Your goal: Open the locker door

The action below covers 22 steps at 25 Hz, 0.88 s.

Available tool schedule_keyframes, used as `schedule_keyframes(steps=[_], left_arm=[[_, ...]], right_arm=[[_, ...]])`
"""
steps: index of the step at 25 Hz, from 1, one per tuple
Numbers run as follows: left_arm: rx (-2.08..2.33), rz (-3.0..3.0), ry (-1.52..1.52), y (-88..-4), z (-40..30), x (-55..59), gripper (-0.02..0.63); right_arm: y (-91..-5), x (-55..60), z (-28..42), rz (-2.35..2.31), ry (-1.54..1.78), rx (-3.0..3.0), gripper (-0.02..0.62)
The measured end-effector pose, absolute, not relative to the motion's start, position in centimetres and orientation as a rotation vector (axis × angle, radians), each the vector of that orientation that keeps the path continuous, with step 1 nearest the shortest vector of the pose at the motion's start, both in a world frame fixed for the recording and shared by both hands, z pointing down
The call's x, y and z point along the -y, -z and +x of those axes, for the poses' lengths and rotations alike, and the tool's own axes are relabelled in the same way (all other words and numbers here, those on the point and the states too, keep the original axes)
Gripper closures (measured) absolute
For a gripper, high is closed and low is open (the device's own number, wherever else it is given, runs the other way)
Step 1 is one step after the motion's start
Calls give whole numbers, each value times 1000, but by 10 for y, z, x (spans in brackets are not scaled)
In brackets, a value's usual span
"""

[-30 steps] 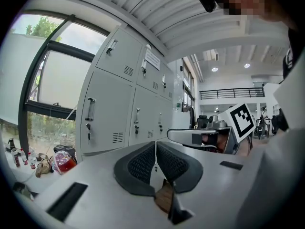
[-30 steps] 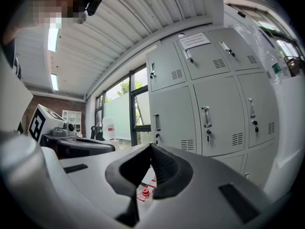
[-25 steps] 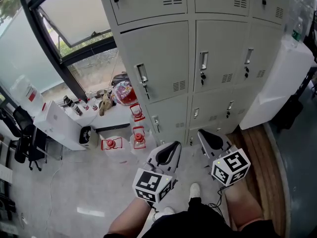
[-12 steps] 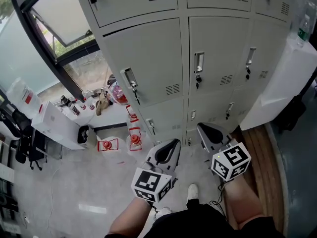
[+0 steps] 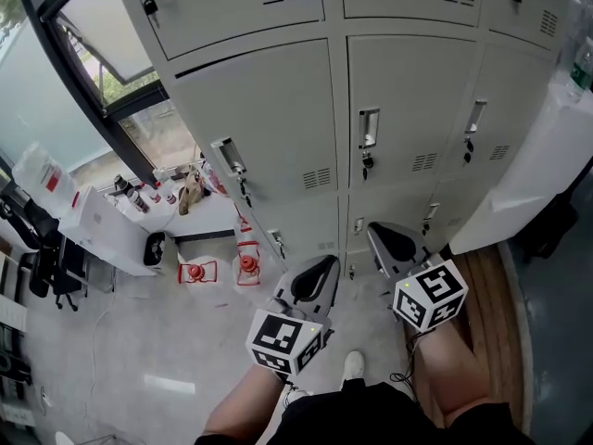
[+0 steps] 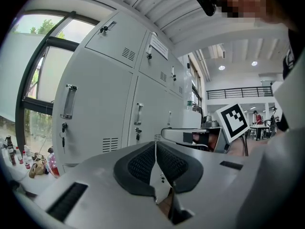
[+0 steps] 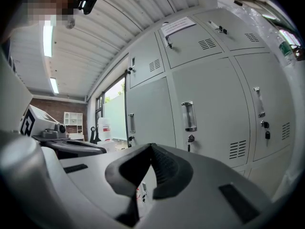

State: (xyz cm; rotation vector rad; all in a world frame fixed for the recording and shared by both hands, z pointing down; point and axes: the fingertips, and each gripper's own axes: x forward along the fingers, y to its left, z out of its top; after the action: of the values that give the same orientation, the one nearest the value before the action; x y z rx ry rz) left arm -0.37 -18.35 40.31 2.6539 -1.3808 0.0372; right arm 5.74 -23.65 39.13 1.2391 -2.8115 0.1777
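Two grippers are held side by side in front of a grey bank of lockers (image 5: pixel 278 119), which shows three columns of doors. The left gripper (image 5: pixel 323 267) has its two black pads pressed together with nothing between them. The right gripper (image 5: pixel 376 232) is closed the same way and is also empty. Neither one touches the lockers.

The middle row has three full doors. Each carries one upright handle (image 5: pixel 368 128), one lock below it and one small vent grille (image 5: pixel 424 161). The middle locker door (image 5: pixel 408 109) stands straight ahead of the grippers, above their tips, and it is closed. The left door (image 5: pixel 269 109) of that row has a dark gap along its top edge.

On the floor (image 5: pixel 139 341), at the foot of the left column, stand at least two red lantern-like things (image 5: pixel 246 265). One white cabinet (image 5: pixel 528 165) sits against the lockers' right edge.
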Motion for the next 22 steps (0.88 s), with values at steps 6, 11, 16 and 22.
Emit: schedule_keyframes(steps=[6, 11, 16, 22], left_arm=[[1423, 2642, -33, -398, 9, 200, 583], [1438, 2639, -48, -397, 19, 209, 583], [1443, 2643, -62, -395, 25, 215, 583], [1434, 2656, -64, -389, 26, 224, 583]], right_arm=[[-388, 257, 70, 1214, -180, 2827, 541], [-384, 271, 80, 1215, -190, 2841, 541], [-379, 280, 81, 1203, -178, 2850, 541], [-375, 295, 78, 1226, -180, 2847, 541]])
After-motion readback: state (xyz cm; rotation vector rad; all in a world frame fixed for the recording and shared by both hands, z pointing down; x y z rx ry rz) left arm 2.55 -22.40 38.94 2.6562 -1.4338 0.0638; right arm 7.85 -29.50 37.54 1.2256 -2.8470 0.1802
